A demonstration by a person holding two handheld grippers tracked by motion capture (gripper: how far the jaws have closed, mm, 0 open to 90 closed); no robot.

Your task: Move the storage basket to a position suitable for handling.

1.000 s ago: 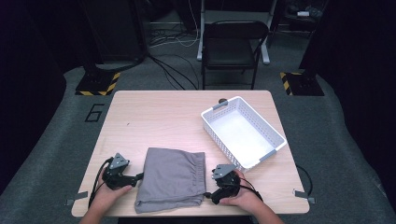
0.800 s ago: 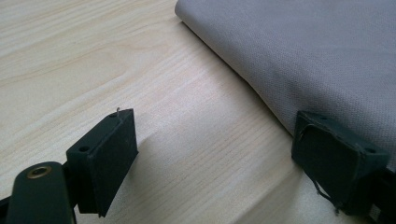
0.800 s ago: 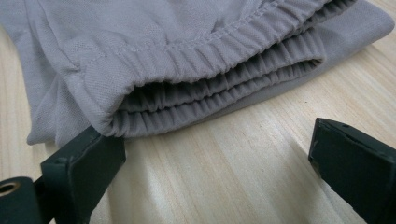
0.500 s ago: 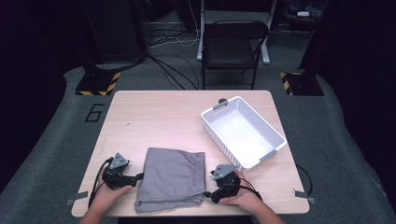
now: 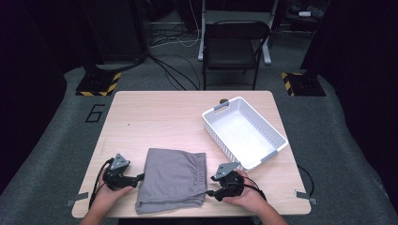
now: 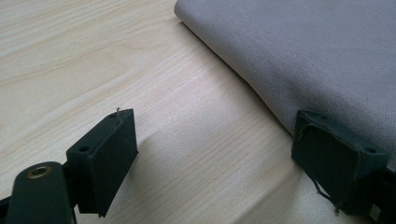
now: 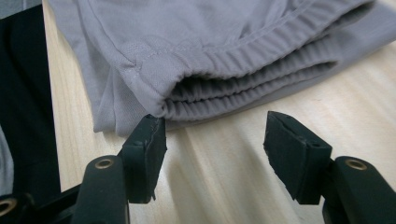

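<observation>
A folded grey garment with an elastic waistband lies near the table's front edge. My left gripper rests on the table at the garment's left side. In the left gripper view it is open over bare wood, its right jaw at the edge of the cloth. My right gripper lies at the garment's right side. Its jaws have just been closing and stand part open, with only wood between them. The waistband folds sit just past the tips, and the left jaw touches the hem.
A white perforated basket sits empty at the table's right, just behind my right hand. A wide stretch of bare wooden table lies beyond the garment. A black chair stands on the floor behind the table.
</observation>
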